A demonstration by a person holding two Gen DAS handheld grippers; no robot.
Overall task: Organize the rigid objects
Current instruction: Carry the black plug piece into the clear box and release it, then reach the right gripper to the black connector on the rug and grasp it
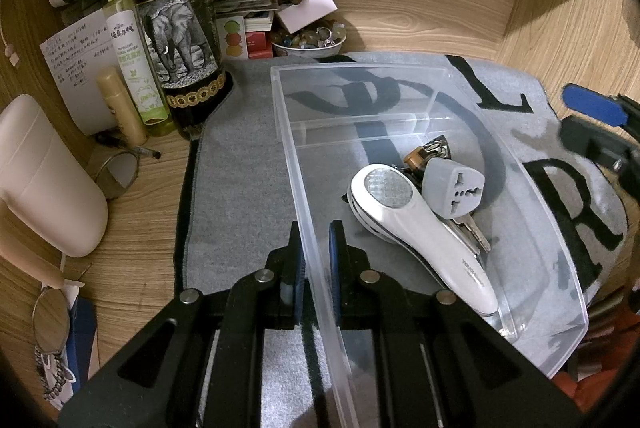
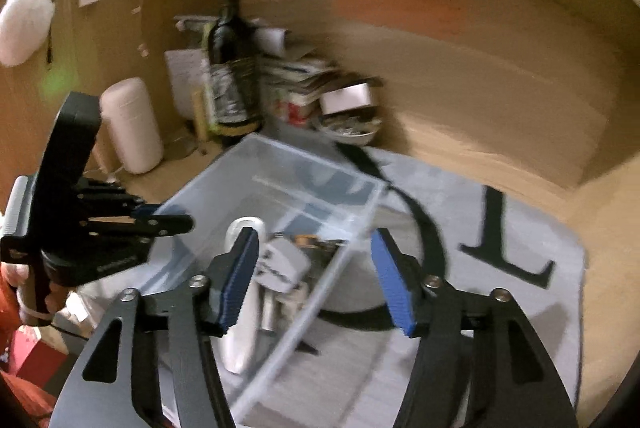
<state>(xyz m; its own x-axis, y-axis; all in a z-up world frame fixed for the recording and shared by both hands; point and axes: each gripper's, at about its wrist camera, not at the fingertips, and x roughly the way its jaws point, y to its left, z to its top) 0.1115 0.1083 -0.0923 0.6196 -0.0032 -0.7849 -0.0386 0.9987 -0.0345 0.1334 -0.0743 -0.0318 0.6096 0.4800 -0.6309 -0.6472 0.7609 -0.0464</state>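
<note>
Left gripper (image 1: 316, 260) clamping clear bin (image 1: 540, 196) wall, right gripper (image 2: 316, 280) seemingly spread wide

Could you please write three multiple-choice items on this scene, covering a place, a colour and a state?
1. Where does the white handheld device lie?
A. Inside the clear plastic bin
B. Beside the wine bottle
C. On the bare wooden desk

2. What colour are the pads on the right gripper fingers?
A. Red
B. Blue
C. Yellow

3. What is the state of the left gripper?
A. Open, away from everything
B. Shut on a key
C. Shut on the bin's wall

Answers: 1 A, it rests on the bin's floor beside the grey plug adapter. 2 B, both pads show blue. 3 C, its fingers stand on either side of the near wall, pinching it.
</note>
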